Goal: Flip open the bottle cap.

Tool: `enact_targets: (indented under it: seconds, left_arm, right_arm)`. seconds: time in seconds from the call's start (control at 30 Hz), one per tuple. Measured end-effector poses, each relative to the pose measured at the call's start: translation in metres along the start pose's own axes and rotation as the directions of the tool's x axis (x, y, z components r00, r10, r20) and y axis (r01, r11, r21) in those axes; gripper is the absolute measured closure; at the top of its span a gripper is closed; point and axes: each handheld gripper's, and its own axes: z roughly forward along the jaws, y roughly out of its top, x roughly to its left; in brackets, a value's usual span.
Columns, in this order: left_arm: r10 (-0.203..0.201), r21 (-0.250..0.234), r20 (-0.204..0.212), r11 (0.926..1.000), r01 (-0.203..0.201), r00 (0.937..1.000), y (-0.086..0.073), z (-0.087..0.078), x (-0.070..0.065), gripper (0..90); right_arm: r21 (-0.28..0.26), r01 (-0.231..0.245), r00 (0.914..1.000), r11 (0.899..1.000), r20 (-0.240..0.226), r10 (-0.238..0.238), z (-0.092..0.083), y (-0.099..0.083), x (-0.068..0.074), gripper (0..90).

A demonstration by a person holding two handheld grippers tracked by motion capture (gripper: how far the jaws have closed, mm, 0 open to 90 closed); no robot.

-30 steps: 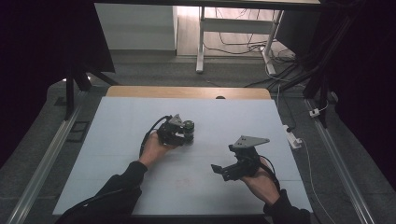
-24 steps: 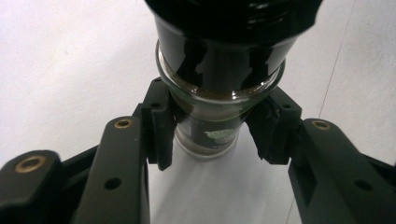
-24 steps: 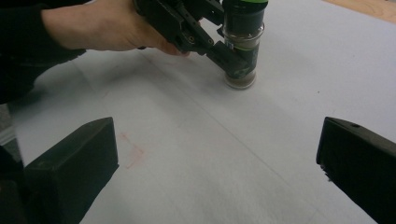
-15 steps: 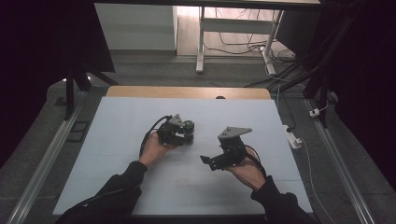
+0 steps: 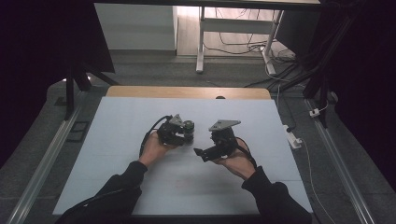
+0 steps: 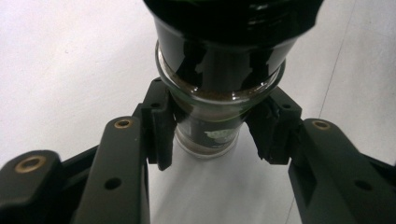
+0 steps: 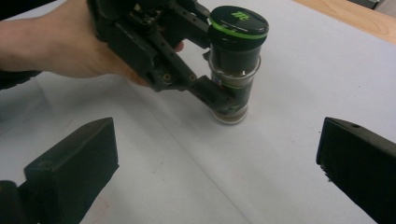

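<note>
A small glass jar [image 7: 232,74] with a black, green-ringed lid [image 7: 238,22] stands upright on the white table sheet [image 5: 112,140]. In the high view the jar [image 5: 188,127] is near the table's middle. My left gripper [image 6: 212,128] is shut on the jar's [image 6: 219,88] lower glass part, one pad [image 6: 161,123] on each side. In the right gripper view the left gripper [image 7: 219,100] and the hand holding it come in from the upper left. My right gripper [image 7: 217,163] is open and empty, with the jar ahead of it. From above, the right gripper [image 5: 204,148] lies just right of the jar.
The table's wooden far edge [image 5: 187,92] runs behind the sheet. Metal rails [image 5: 44,158] flank the table. Cables and a white stand's legs [image 5: 201,42] lie on the floor beyond, and a power strip [image 5: 293,138] sits at the right.
My right gripper has moved left across the table toward the jar and the left gripper. The left gripper and the jar have stayed where they were.
</note>
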Motion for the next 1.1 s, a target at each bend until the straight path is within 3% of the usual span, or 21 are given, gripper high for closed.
enact_targets:
  seconds: [0.1,0.27,0.5,0.53,0.6,0.67,0.77,0.8,0.83,0.87,1.1]
  left_arm:
    - [0.005,0.004,0.000,1.0000,-0.005,1.0000,0.000,0.000,0.000,53.8]
    - [0.005,0.005,0.000,1.0000,-0.005,1.0000,0.000,0.000,0.000,53.8]
    - [0.005,0.007,-0.001,1.0000,-0.005,1.0000,0.000,0.000,0.000,53.8]
    - [0.005,0.008,0.000,1.0000,-0.005,1.0000,0.000,0.000,0.000,53.8]
    - [0.006,0.008,0.000,1.0000,-0.006,1.0000,0.000,0.000,0.000,53.8]
    - [0.005,0.008,0.000,1.0000,-0.005,1.0000,0.000,0.000,0.000,53.8]
    - [0.002,0.005,-0.002,1.0000,-0.002,1.0000,0.000,0.000,0.000,53.8]
    - [0.001,0.005,-0.002,1.0000,-0.001,1.0000,0.000,0.000,0.000,53.8]
    - [0.005,0.009,-0.002,0.9999,-0.005,1.0000,0.001,0.000,0.000,53.8]
    - [0.005,0.009,-0.002,0.9999,-0.005,1.0000,0.001,0.000,0.000,53.8]
    - [0.008,0.014,-0.003,0.9999,-0.008,1.0000,0.001,0.000,0.000,53.8]
  right_arm:
    - [0.010,0.009,0.9999,1.000,0.004,-0.010,0.006,0.002,-0.001,0.1]
    - [0.003,0.021,0.9998,1.000,-0.001,-0.021,0.013,0.005,-0.004,12.0]
    - [-0.004,0.041,0.9991,0.999,-0.011,-0.041,0.021,0.011,-0.005,36.0]
    - [-0.003,0.038,0.9991,0.999,-0.020,-0.038,0.024,0.013,-0.006,44.8]
    - [0.002,0.037,0.9989,0.999,-0.030,-0.037,0.025,0.014,-0.007,48.7]
    - [0.020,0.038,0.9985,0.999,-0.040,-0.037,0.029,0.016,-0.007,61.4]
    - [0.040,0.043,0.9981,0.998,-0.046,-0.041,0.034,0.017,-0.007,74.4]
    - [0.040,0.043,0.9981,0.998,-0.046,-0.041,0.034,0.017,-0.007,74.4]
    - [0.048,0.057,0.9973,0.997,-0.050,-0.055,0.037,0.017,-0.007,83.4]
    - [0.048,0.061,0.9970,0.997,-0.050,-0.059,0.038,0.018,-0.006,86.7]
    - [0.051,0.053,0.9977,0.997,-0.044,-0.051,0.049,0.020,-0.007,89.3]
